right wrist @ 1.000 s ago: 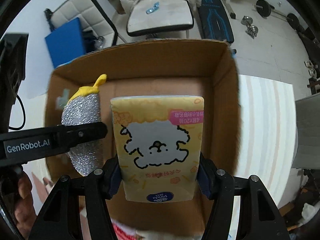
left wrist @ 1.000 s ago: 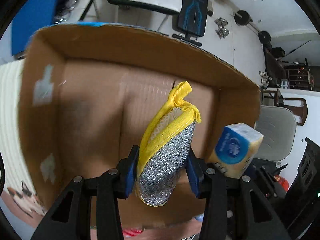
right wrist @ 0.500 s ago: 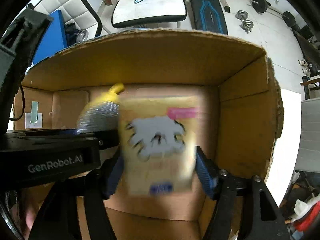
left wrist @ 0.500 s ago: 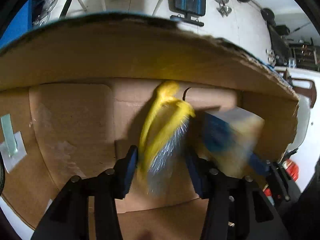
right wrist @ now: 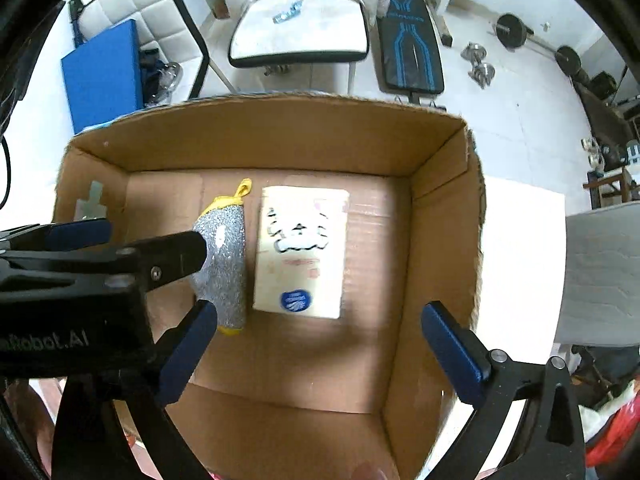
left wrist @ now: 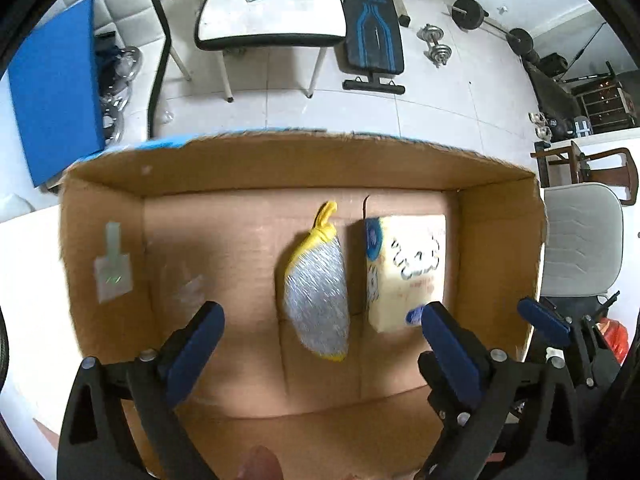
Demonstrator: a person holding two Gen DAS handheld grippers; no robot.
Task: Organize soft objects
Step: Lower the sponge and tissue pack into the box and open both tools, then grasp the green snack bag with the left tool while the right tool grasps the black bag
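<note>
2 grippers, left gripper (left wrist: 320, 328) and right gripper (right wrist: 320, 328), hang released above scouring pad (left wrist: 317, 295) beside tissue pack (right wrist: 301, 252) in box (right wrist: 280, 140).

— Stock count, cardboard box (left wrist: 496, 216)?
— One box. Inside: one silver scouring pad with yellow trim (left wrist: 318, 296), one tissue pack (left wrist: 408, 264).
— Grippers?
— Two: left gripper (left wrist: 320, 328), right gripper (right wrist: 320, 332).
— Beyond the box?
— One blue board (left wrist: 56, 92), one weight bench (left wrist: 374, 36).

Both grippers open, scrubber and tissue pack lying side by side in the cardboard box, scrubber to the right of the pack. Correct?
Not quite: the scrubber lies left of the tissue pack, as the right wrist view shows. Both lie in the cardboard box, and the left gripper and right gripper are open.
</note>
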